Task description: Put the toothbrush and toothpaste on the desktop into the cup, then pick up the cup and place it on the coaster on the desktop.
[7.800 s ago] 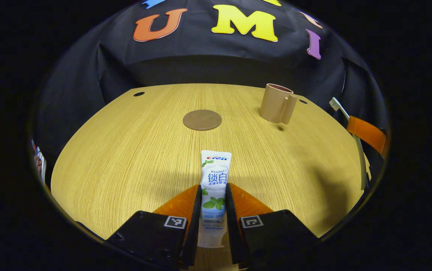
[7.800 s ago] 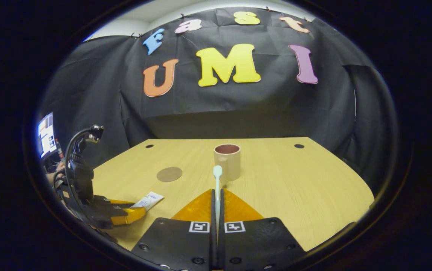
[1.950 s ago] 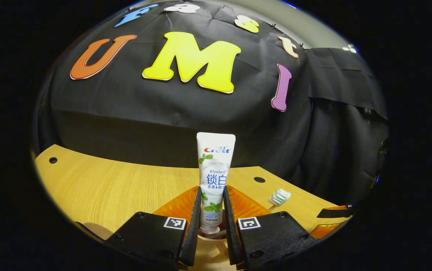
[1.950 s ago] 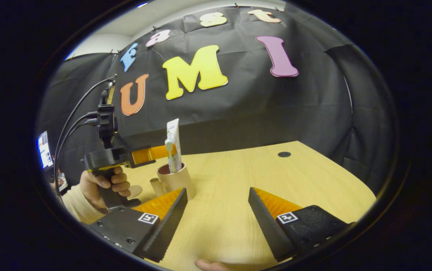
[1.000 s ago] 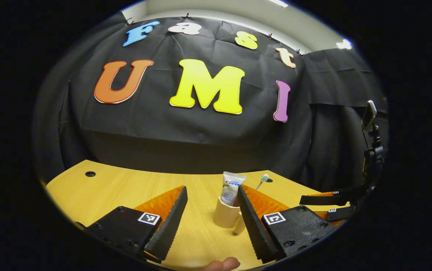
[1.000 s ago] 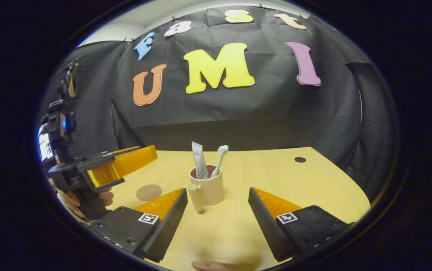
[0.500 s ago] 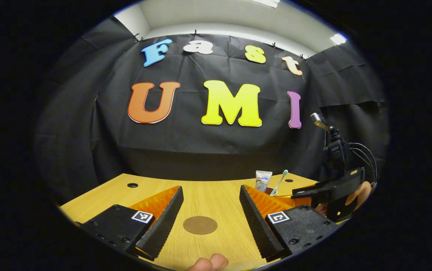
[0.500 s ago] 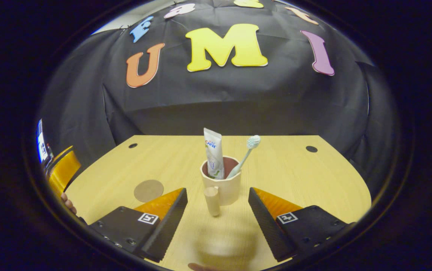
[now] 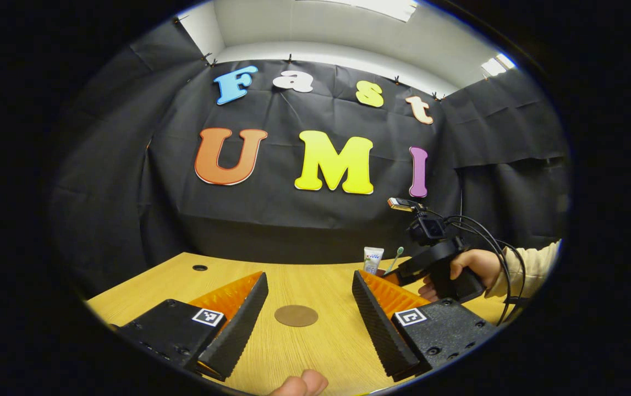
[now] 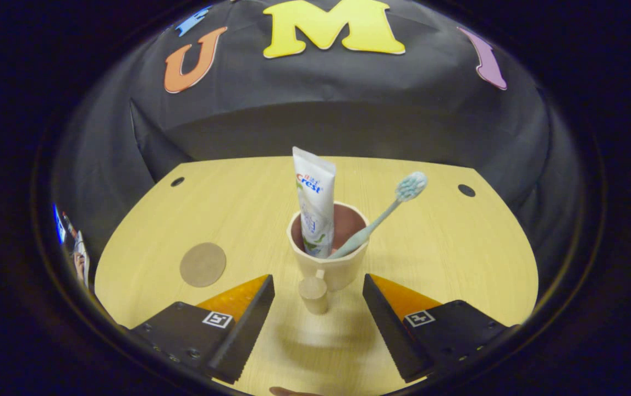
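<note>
In the right gripper view, the coaster (image 10: pixel 203 264) is seen at the lower left of the frame, flat on the desktop (image 10: pixel 447 247) and well apart from the cup (image 10: pixel 329 258), which stands upright at the centre. The toothpaste (image 10: pixel 313 201) is held upright in the cup's left half, and the toothbrush (image 10: pixel 381 214) is leaned to the upper right, its head carried beyond the rim. The cup's handle (image 10: pixel 313 295) is turned toward the camera and lies between the two spread fingers of the right gripper (image 10: pixel 318 308), near but untouched; nothing is gripped. The coming move is judged to turn on this: the cup lies straight ahead of the right gripper along its finger axis, so a short advance would bring the handle or body between the jaws, after which the load must be carried leftward to the coaster.

In the left gripper view, the left gripper (image 9: pixel 309 300) is held wide open and empty at the lower middle, with the coaster (image 9: pixel 296 315) on the desktop between its fingers and slightly ahead. To the right, the toothpaste (image 9: pixel 372 260) and toothbrush (image 9: pixel 396 257) are seen small and far, and further right the right gripper (image 9: pixel 403 270) is held by a hand (image 9: pixel 472 269). The right gripper is judged the nearer to the cup.
</note>
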`<action>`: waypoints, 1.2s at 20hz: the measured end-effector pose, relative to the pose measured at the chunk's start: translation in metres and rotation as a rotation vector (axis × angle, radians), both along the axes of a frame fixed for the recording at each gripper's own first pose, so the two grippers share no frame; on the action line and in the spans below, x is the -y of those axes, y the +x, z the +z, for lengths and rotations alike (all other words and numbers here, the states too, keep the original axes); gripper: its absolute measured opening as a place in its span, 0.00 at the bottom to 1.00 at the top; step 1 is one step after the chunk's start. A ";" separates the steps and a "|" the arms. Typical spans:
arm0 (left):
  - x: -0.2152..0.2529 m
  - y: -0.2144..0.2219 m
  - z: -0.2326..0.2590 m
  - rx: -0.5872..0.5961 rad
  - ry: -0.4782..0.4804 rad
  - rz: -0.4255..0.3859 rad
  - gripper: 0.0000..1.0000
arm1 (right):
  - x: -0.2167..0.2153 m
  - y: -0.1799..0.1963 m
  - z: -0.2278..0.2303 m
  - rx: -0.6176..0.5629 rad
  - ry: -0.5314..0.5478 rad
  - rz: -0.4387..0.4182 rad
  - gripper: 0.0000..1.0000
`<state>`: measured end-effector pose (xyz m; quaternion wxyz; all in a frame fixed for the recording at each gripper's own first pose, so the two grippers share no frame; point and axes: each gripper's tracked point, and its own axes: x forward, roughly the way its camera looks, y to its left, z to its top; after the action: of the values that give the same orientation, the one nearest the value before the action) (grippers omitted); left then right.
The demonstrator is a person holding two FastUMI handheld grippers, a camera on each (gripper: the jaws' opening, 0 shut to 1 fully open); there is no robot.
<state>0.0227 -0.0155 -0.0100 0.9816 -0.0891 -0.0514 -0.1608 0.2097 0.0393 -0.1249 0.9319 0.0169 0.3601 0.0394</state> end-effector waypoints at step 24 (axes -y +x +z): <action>-0.037 -0.029 -0.028 -0.045 -0.103 -0.040 0.97 | -0.001 0.020 -0.042 -0.422 -0.053 -0.187 0.57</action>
<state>-0.0062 0.0219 -0.0381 0.9733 -0.1439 -0.0356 -0.1752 0.2296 0.0405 -0.1666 0.8357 0.0336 0.5448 -0.0611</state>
